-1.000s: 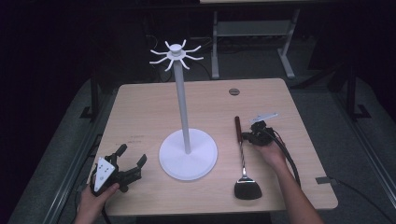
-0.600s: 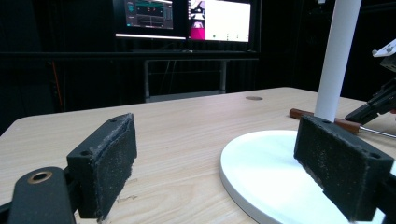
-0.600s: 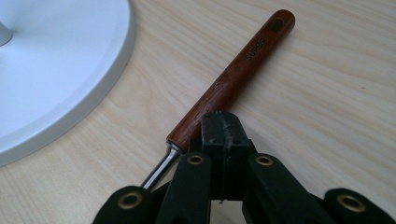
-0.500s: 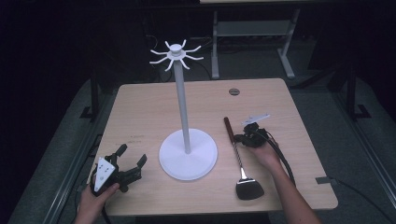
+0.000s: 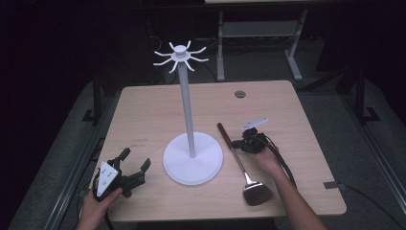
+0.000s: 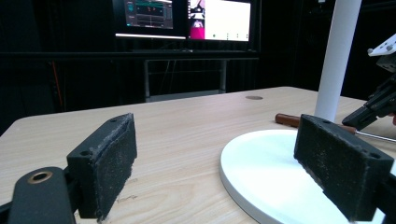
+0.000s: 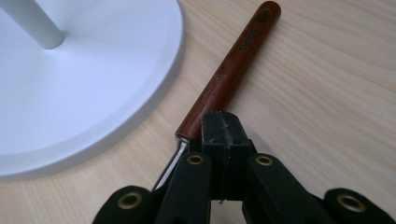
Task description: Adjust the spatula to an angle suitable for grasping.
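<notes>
Table (image 5: 143, 110) lit from above; surroundings dark (perhaps slightly soft focus).

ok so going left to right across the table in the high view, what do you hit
left gripper → white stand, by its base → spatula lying on the table → right gripper, shut beside the spatula's wooden handle.
</notes>
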